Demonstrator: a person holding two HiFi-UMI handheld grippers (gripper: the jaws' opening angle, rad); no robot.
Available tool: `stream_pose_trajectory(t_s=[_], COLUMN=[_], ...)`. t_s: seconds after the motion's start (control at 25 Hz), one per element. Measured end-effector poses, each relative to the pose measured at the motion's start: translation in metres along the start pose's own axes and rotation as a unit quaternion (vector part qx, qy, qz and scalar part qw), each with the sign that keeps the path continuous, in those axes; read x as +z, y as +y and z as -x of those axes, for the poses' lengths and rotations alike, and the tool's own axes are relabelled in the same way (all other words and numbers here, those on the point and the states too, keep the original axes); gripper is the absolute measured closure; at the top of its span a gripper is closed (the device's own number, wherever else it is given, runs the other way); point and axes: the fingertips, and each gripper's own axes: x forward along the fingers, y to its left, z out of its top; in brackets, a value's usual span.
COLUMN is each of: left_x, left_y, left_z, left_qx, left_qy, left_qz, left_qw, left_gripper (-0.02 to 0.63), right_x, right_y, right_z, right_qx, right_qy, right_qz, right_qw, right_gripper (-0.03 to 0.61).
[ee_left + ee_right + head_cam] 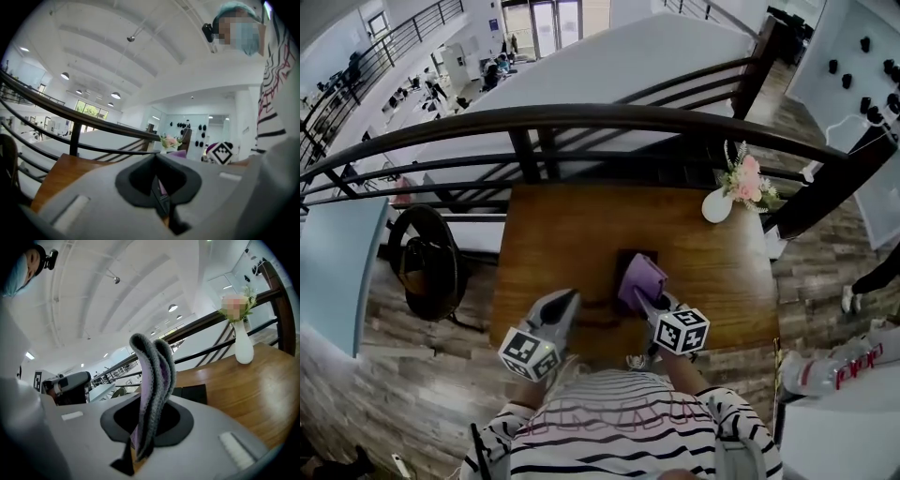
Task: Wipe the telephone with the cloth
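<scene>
In the head view, I look down on a brown wooden table (553, 234). The dark telephone (630, 260) lies flat near the middle of it. The purple cloth (643, 278) covers the near right part of the telephone. I cannot tell if they touch. The right gripper (641, 297) has its tips at the near edge of the cloth. The left gripper (573, 299) is beside it on the left, over the table, with its tips just left of the telephone. A white vase (717, 205) with pink flowers (746, 182) stands at the far right corner of the table. A dark railing (581, 117) curves behind the table. A round dark chair (427, 261) sits on the floor to the left.

In the left gripper view, the two fingers are pressed together, and I see nothing between them. Past them I see the table, the railing and the flowers far off. The right gripper shows on the right side.

In the right gripper view, the fingers are pinched on the cloth. The cloth is folded, purple with grey edges, and it stands up out of the fingers. The telephone lies on the table just behind it. The vase stands farther back on the right, upright. The left gripper shows on the left side.
</scene>
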Motion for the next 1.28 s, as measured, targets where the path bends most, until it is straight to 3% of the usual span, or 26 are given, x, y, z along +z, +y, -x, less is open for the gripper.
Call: stream_pose_trajectory(t_s=[0.4,0.8,1.28], left_x=[-0.002,-0.008,-0.011], left_y=[0.006,0.012,0.006], left_z=[0.011,0.031,0.01], left_qx=[0.059,0.106,0.083], left_qy=[-0.01,-0.012,-0.007], left_qz=[0.005,0.014,0.017], left_qw=[0.9982,0.9942,0.9964], left_gripper=[0.614,0.614,0.614], right_x=[-0.008,-0.045,-0.042], right_y=[-0.021,-0.043,-0.078], right_z=[-0.057,-0.099,-0.082], right_qx=[0.031,0.023,-0.011], right_qy=[0.068,0.151,0.148], right_qz=[0.02,0.014,-0.006], right_qw=[0.997,0.988,0.989], right_gripper=[0.529,0.529,0.529])
